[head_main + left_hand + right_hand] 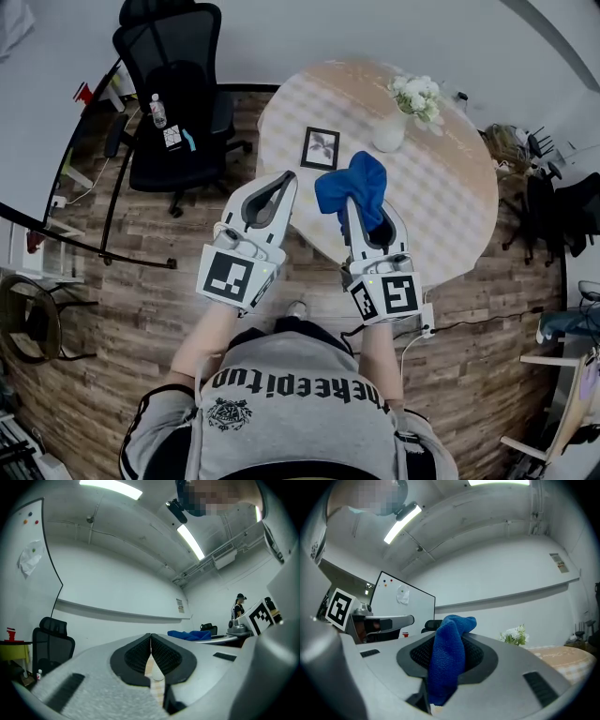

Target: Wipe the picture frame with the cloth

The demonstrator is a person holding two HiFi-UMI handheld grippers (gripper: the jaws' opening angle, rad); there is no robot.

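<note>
1. Head view first: the blue cloth is seen clamped in the right gripper, bunched up and flopping over the jaw tips. The grip is backed up by the right gripper view.
2. The left gripper is held with its jaws pressed together on nothing. In its own view the tips meet and only a sliver of table is seen under them.
3. The picture frame is found on the round table, just past both grippers and near the table's left edge. It's touched by neither. Whether it's lying flat or propped up can't be told.
4. So it's judged to be the approach step, no wiping contact made yet. Next, the cloth would need to be brought far and left onto the frame. The frame looks light, so it may need to be steadied by the empty gripper.
5. The tabletop is covered in a pale check, with a white vase of flowers placed right of the frame. A wood-plank floor and a black office chair at far left are seen too.
</note>
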